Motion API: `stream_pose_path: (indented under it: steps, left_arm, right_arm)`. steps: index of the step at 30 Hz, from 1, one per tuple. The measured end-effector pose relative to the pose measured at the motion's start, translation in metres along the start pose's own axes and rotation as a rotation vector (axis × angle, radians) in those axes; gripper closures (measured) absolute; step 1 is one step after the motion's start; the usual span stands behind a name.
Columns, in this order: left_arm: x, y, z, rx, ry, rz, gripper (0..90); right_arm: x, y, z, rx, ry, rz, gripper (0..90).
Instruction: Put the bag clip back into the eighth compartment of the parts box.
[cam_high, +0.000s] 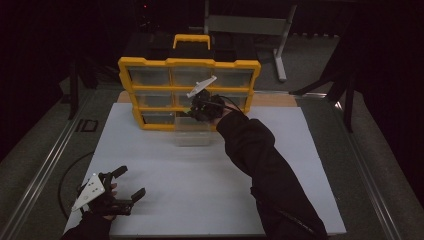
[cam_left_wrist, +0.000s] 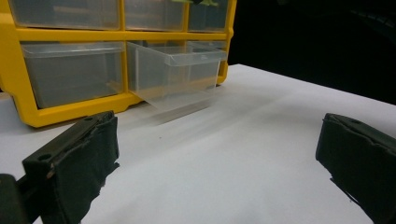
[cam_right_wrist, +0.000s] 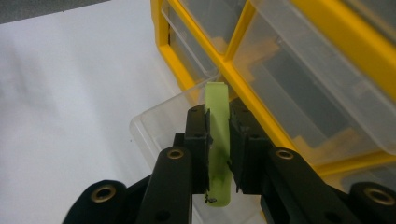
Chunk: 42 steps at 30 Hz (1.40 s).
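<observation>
White table (cam_high: 200, 200), seen from above, carrying all items. At its far edge stands a yellow drawer cabinet (cam_high: 150, 62) with three rows of clear plastic drawers; a black and yellow case (cam_high: 190, 42) sits behind it. One clear drawer (cam_high: 192, 134) in the bottom row is pulled out toward the person, its front tipped down onto the table; in the left gripper view the same drawer (cam_left_wrist: 175, 74) juts from the yellow frame.

Right gripper (cam_high: 199, 109), at the end of a dark sleeve (cam_high: 260, 160), held over the open drawer just in front of the cabinet. Its fingers (cam_right_wrist: 198, 140) are clamped narrow on a pale green flat piece (cam_right_wrist: 218, 140), held upright on edge above the drawer.

Left gripper (cam_high: 131, 184), resting low at the near left corner of the table, well apart from the cabinet. Its fingers (cam_left_wrist: 79, 158) stand wide with nothing between them.
</observation>
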<state>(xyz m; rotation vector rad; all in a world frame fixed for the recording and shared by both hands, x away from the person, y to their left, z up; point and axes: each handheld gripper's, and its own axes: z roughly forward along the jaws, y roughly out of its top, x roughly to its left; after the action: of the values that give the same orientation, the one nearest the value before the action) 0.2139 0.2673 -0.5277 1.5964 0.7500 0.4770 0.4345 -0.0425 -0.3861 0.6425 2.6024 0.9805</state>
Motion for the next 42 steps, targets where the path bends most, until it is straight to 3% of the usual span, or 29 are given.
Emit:
stream_pose_path:
  steps: [9,21,28,29,30,34,39,40,42]
  left_arm:
    - [0.000,0.000,0.000,0.000,-0.002,-0.008,0.0]
    - [0.001,0.000,0.000,0.000,-0.003,-0.009,0.0]
    - [0.001,0.000,0.000,-0.012,-0.003,-0.011,0.0]
    - [0.001,0.000,0.000,-0.012,-0.002,-0.010,0.0]
    - [0.001,0.000,-0.001,-0.012,-0.002,-0.010,0.0]
    - [0.001,0.000,0.000,-0.007,-0.003,-0.009,0.0]
    - [0.001,0.000,0.000,-0.002,0.001,-0.006,0.0]
    - [0.001,0.000,0.000,-0.002,0.000,-0.006,0.0]
    - [0.001,0.000,0.000,-0.002,0.001,-0.006,0.0]
  right_arm:
    - [-0.002,-0.007,0.023,0.032,0.016,0.018,78.0]
    - [-0.002,-0.013,0.038,0.066,0.013,0.064,77.7]
    - [0.000,-0.016,0.046,0.094,-0.001,0.056,77.2]
    - [0.000,-0.015,0.046,0.093,0.003,0.068,71.1]
    - [0.000,-0.015,0.046,0.093,0.003,0.068,71.1]
    - [0.002,-0.013,0.043,0.081,0.004,0.077,49.2]
    - [0.002,-0.012,0.037,0.072,0.033,0.107,36.1]
    - [0.003,-0.012,0.036,0.082,0.041,0.113,25.4]
    - [0.005,-0.013,0.034,0.085,0.034,0.113,19.0]
